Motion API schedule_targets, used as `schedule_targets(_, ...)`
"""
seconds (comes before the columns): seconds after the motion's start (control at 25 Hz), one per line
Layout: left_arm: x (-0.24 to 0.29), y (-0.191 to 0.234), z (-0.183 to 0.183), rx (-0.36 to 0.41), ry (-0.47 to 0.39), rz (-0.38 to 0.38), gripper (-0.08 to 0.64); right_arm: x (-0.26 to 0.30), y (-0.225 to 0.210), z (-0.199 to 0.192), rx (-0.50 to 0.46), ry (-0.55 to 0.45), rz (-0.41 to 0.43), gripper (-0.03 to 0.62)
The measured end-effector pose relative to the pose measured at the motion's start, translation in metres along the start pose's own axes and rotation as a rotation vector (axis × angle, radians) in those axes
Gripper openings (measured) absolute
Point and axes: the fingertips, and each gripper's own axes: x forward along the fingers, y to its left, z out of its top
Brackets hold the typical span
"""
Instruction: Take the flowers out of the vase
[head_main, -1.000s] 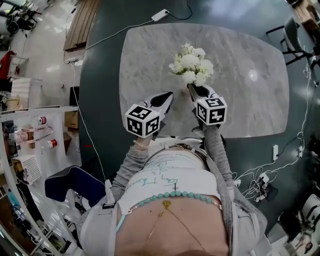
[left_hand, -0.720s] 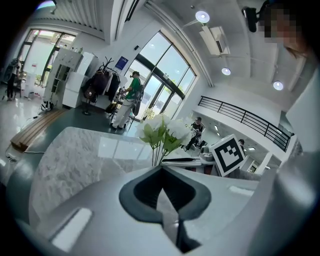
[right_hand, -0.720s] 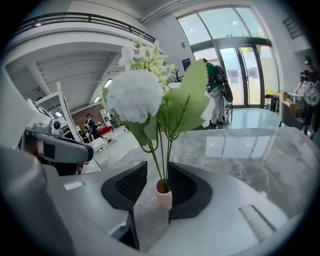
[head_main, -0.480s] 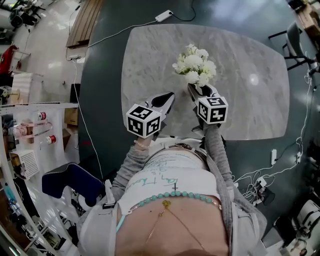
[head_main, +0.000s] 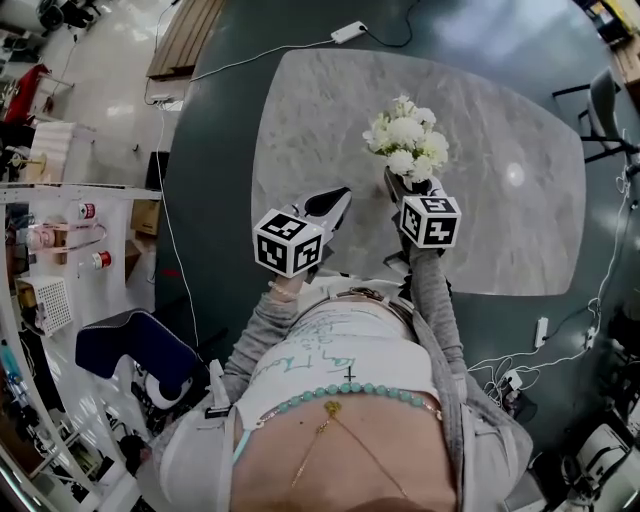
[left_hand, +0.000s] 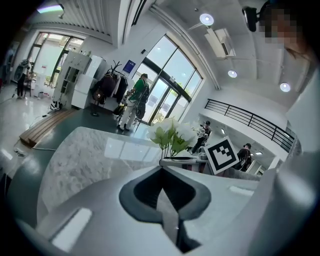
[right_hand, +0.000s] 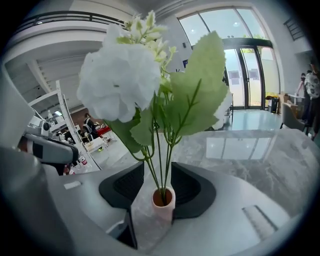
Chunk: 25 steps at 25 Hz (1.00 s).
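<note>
White flowers (head_main: 405, 140) with green leaves stand in a small pink vase (right_hand: 162, 202) on the grey marble table (head_main: 320, 120). In the head view the blooms hide the vase. My right gripper (head_main: 398, 182) is open, its jaws have just been opening, and the vase stands between them, close to the right pad. In the right gripper view the flowers (right_hand: 120, 82) rise straight ahead of the right gripper (right_hand: 159, 175). My left gripper (head_main: 335, 200) is shut and empty, left of the flowers and apart from them. From the left gripper (left_hand: 161, 170) the flowers (left_hand: 172, 132) show ahead, slightly to the right.
The table's near edge (head_main: 330, 272) lies just under both grippers. A white power strip (head_main: 348, 32) with cables lies on the floor beyond the table. A chair (head_main: 610, 100) stands at the right and a dark blue seat (head_main: 130, 350) at the lower left.
The head view has shifted, so table and flowers sit a little further right in the picture. Both grippers keep their places beside the flowers.
</note>
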Motion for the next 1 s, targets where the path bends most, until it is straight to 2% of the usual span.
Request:
schedule_targets(0.24, -0.006, 0.009, -0.001, -0.024, -0.007, 0.025, 0.0, 0.009, -0.003, 0.002, 0.009, 0.003, -0.003, 0.185)
schedule_targets(0.48, -0.012, 0.015, -0.006, -0.033, -0.003, 0.035, 0.0, 0.011, -0.001, 0.002, 0.012, -0.013, -0.012, 0.124)
schedule_targets(1.0, -0.005, 0.01, -0.004, -0.015, 0.007, 0.004, 0.0, 0.009, -0.005, 0.002, -0.02, -0.023, -0.037, 0.066)
